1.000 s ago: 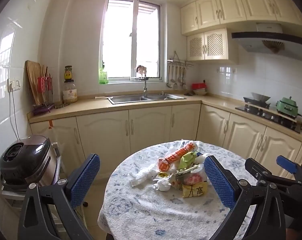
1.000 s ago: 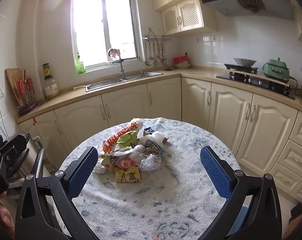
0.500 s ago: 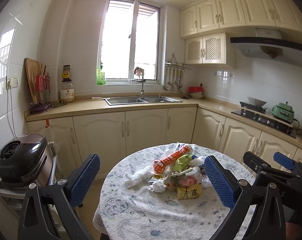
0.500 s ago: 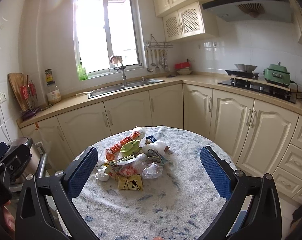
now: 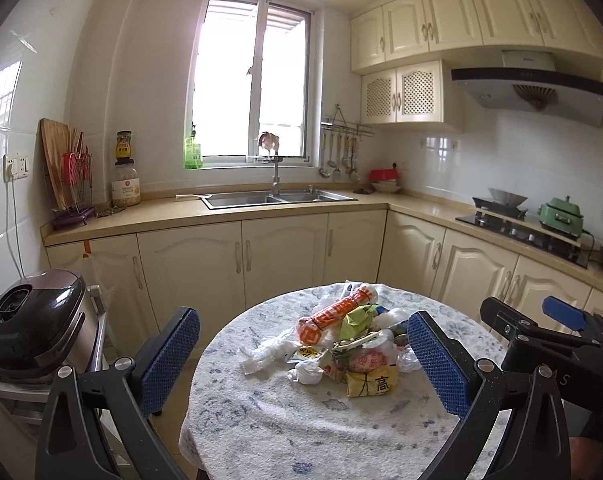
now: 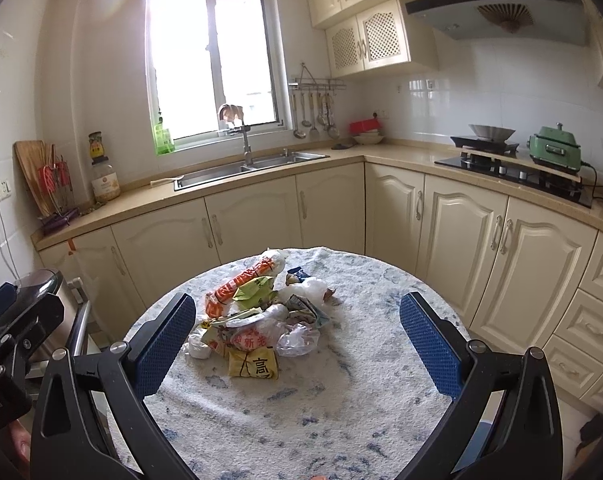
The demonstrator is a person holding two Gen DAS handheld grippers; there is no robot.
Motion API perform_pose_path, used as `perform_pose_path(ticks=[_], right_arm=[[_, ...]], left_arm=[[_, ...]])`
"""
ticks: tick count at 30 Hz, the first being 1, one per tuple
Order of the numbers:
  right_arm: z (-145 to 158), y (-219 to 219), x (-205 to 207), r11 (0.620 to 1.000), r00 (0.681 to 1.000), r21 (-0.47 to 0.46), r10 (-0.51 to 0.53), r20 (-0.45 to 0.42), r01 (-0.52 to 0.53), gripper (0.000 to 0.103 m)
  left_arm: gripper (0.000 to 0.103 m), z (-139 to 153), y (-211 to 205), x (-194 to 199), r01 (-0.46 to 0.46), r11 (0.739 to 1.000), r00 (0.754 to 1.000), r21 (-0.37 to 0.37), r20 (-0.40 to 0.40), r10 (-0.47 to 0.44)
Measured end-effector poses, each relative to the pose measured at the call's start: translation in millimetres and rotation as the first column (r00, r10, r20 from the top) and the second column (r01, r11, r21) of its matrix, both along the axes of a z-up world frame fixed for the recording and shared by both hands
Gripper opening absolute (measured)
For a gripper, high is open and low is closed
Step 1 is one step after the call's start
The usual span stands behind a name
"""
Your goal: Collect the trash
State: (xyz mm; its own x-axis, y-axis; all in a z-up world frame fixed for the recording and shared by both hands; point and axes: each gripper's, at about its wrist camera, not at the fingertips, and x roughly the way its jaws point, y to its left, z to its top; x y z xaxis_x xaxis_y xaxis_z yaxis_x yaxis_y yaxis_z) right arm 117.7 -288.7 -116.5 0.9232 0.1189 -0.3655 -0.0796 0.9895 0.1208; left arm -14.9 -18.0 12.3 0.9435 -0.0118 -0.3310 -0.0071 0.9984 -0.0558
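A heap of trash (image 5: 341, 344) (image 6: 257, 312) lies near the middle of a round table with a white-and-blue cloth (image 5: 285, 420) (image 6: 341, 392). In it are an orange wrapper (image 5: 333, 314) (image 6: 237, 282), a green packet (image 5: 357, 320) (image 6: 255, 292), a yellow packet with black characters (image 5: 373, 384) (image 6: 253, 364), crumpled white tissue (image 5: 307, 372) and clear plastic (image 6: 297, 340). My left gripper (image 5: 301, 356) is open, held well short of the heap. My right gripper (image 6: 297, 340) is open too, above the table's near side. Neither holds anything.
A rice cooker (image 5: 33, 320) stands on a low rack left of the table. Cream cabinets and a countertop with a steel sink (image 5: 277, 198) run along the back. A stove with a green pot (image 6: 555, 148) is at the right. My right gripper's body (image 5: 541, 332) shows in the left view.
Both cameras have pulled back and risen a little; the table and the heap sit lower and smaller in view. Both grippers stay open and nothing on the table has moved.
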Motion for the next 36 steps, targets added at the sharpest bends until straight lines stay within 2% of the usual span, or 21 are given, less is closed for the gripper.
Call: perform_pose_path(ticks=[8, 16, 25, 31, 36], right_arm=[[-11, 3, 16, 0.999, 0.999, -0.038, 0.023, -0.031, -0.024, 0.103], [-51, -4, 53, 0.997, 0.987, -0.061, 0.034, -0.154, -0.044, 0.103], [-98, -8, 95, 0.995, 0.949, -0.032, 0.081, -0.306, -0.095, 0.091], [-117, 3, 128, 0.989, 0.922, -0.007, 0.137, -0.361, -0.149, 0.090], [-125, 16, 157, 0.978, 0.898, 0.021, 0.201, -0.392, -0.210, 0.090]], left_arm=[[0.102, -20, -7, 28, 0.012, 1.000, 0.999, 0.010, -0.037, -0.012], [0.102, -59, -9, 79, 0.012, 1.000, 0.988, -0.003, -0.153, -0.012], [0.102, -106, -15, 141, 0.023, 1.000, 0.951, -0.013, -0.307, -0.026], [0.102, -132, -15, 173, 0.020, 1.000, 0.932, -0.012, -0.363, -0.023], [0.102, -146, -19, 186, 0.027, 1.000, 0.926, -0.001, -0.378, -0.025]])
